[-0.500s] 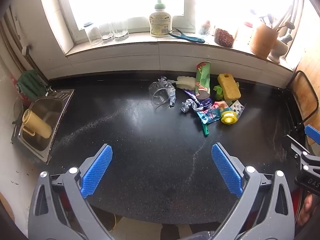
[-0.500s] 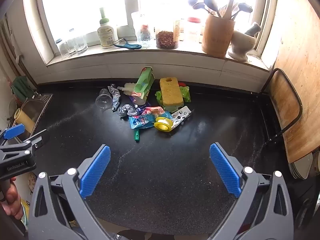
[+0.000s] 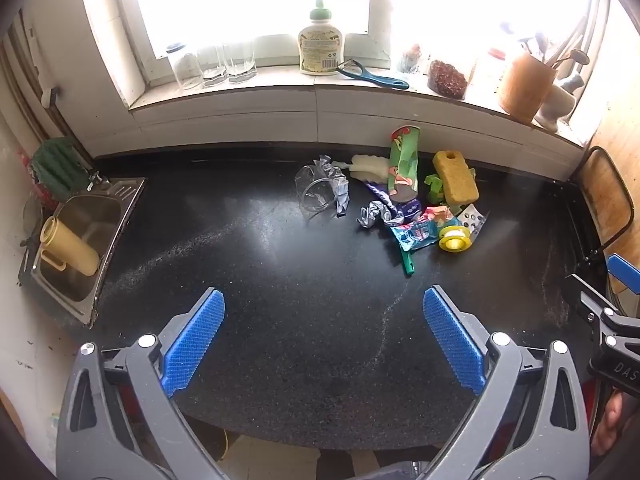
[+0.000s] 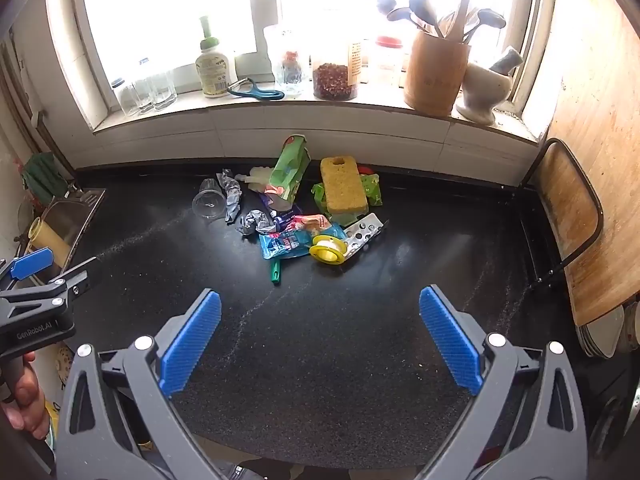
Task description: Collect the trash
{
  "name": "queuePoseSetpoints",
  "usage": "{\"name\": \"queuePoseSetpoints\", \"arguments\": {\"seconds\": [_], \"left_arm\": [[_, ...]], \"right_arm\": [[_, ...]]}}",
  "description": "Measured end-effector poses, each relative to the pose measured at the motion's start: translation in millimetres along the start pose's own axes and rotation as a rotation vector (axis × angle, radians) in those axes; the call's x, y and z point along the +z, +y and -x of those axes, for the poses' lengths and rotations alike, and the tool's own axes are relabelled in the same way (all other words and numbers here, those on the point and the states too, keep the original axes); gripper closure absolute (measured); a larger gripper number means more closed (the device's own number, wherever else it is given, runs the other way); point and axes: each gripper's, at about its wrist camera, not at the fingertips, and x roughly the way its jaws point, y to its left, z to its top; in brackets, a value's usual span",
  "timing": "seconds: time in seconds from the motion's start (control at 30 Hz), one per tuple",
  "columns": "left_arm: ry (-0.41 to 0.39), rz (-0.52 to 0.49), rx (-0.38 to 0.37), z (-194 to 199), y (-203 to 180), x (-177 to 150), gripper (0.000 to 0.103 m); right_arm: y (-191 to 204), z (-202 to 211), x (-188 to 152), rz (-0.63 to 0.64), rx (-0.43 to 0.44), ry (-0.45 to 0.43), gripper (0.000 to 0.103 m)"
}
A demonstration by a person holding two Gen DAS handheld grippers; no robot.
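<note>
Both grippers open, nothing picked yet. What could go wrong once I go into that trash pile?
The clear cup lies on its side and may roll toward the sink if nudged. The wrappers overlap the yellow spool and blister pack, so one grab could drag those along. The sponge sits among the trash and could be taken by mistake.

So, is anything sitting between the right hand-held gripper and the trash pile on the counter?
Nothing visible. The right hand-held gripper is open, and only bare black speckled countertop lies between it and the pile; the nearest pieces are the green plastic stick and the yellow tape spool.
</note>
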Motion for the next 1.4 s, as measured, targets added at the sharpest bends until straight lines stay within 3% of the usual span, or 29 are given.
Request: {"name": "queuePoseSetpoints", "arguments": {"seconds": [1.4], "left_arm": [[0.011,-0.003,-0.017,1.2,-1.5,-7.8,0.006]], "right_arm": [[-2.6,5.2,-0.6,-0.010,-0.002,-0.008,0.007]]}}
